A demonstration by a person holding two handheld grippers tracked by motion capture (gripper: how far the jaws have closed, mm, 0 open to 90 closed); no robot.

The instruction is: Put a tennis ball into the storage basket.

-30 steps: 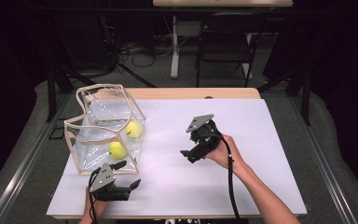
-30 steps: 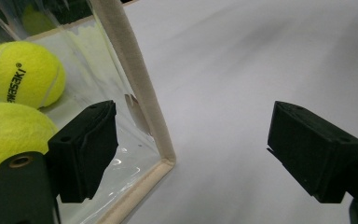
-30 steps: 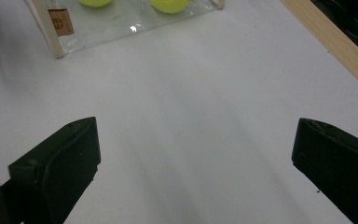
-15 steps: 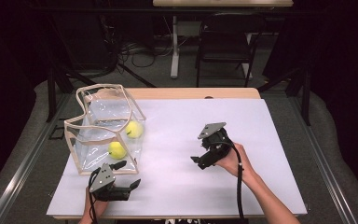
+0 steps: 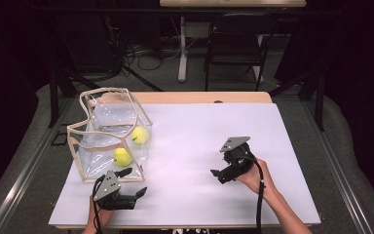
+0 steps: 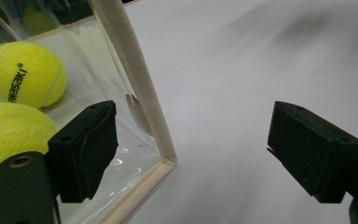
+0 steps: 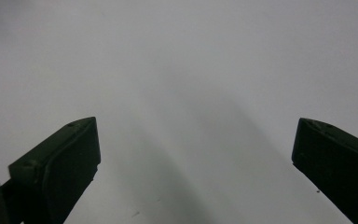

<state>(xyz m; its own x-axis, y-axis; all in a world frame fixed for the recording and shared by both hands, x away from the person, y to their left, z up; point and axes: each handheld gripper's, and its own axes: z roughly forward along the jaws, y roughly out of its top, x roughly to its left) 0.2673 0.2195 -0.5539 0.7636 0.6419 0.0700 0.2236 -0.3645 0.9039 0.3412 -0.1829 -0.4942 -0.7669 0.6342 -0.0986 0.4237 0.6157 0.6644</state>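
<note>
Where things stand: while both grippers sit low over the white table [image 5: 199,146], two yellow balls are inside the clear bag [image 5: 108,130], so it looks to me like the putting-in part may be done.

Left gripper [image 5: 134,184]: its jaws are spread wide and hold nothing. It rests near the person's edge of the table.

Clear bag: it stands just ahead of the left gripper and a bit to its left. In the left gripper view its tan corner edge [image 6: 137,84] runs up between the two jaws, nearer the left one. I cannot tell if the jaw touches the bag.

Near ball [image 5: 122,157]: it sits in the bag, right in front of the left gripper.

Far ball [image 5: 140,135]: it sits in the bag too, a little farther from the left gripper, close to the near ball.

Right gripper [image 5: 215,173]: its jaws are spread wide and empty. It is well apart from the bag, with bare white table ahead of it.

What is done: both balls lie in the bag.

What is left: I guess the bag top may need closing, as it looks open. No ball lies out on the table.
</note>
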